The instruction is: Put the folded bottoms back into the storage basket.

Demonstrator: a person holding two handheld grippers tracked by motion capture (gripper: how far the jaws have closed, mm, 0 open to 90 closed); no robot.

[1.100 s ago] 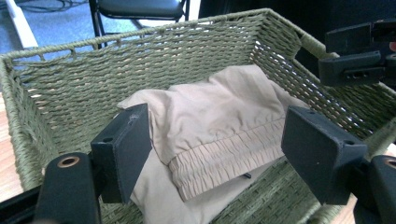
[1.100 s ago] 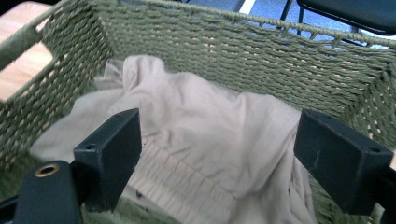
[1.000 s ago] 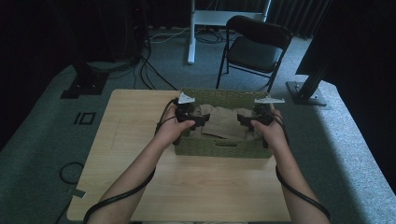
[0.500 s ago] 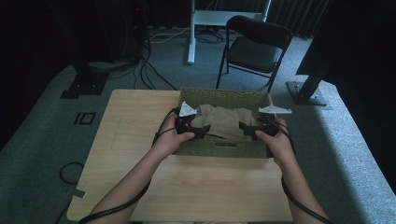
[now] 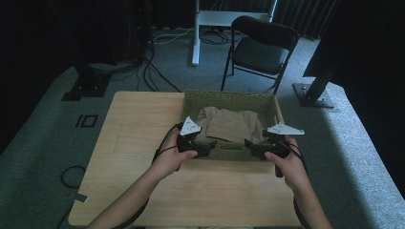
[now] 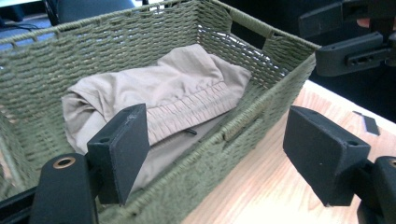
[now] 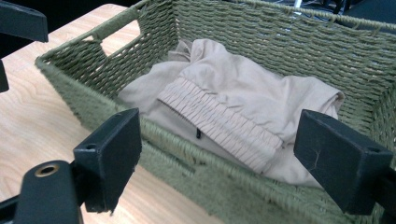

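Starting at the left of the high view, the left claw (image 5: 209, 146) sits just below centre at the near wall of the green woven basket (image 5: 229, 99), jaws spread wide with nothing pinched. In the left gripper view, one jaw hangs over the inside of the basket and the other over the bench (image 5: 138, 124), so they straddle the near wall. In the middle, a folded tan garment (image 5: 231, 125) with an elastic waistband lies on the basket floor. Further right, the right claw (image 5: 249, 144) is by the same near wall, jaws also wide apart and gripping nothing. The basket sits at the far edge of the bench, centre of frame.
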